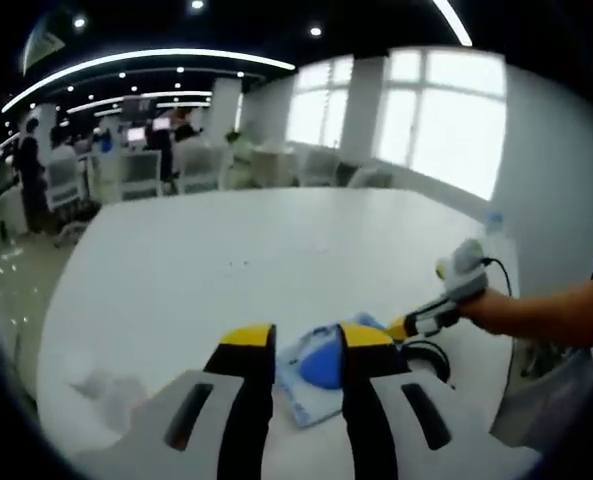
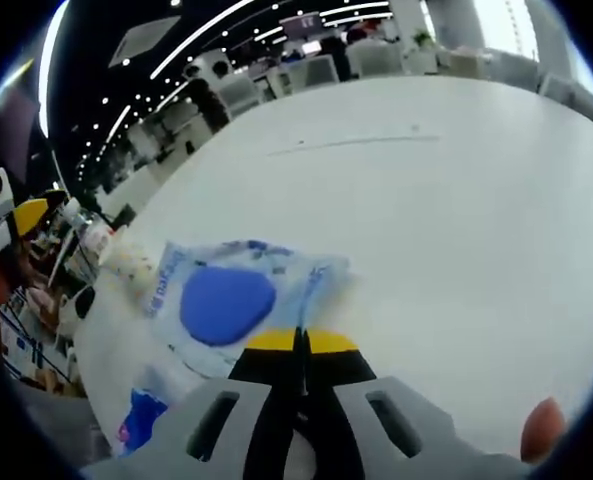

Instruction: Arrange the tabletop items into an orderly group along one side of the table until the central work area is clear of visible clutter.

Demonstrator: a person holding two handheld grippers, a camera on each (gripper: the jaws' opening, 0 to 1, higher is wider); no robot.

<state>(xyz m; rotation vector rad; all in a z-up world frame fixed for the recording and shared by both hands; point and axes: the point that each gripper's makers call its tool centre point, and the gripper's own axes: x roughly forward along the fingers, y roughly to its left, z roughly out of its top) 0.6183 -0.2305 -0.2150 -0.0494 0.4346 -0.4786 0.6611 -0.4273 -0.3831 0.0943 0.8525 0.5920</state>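
While the left gripper [image 1: 308, 345] hangs open above the white table [image 1: 226, 260], one clear packet [image 2: 241, 295] holding one blue disc [image 2: 226, 303] lies there. Its near edge is pinched by the right gripper [image 2: 301, 343], jaws closed.

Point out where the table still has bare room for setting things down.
The white table is bare from the clear packet with a blue disc out to its far edge by the office chairs. It is crowded at the near edge: the packet, a black cable, both tongs and small items beside the packet.
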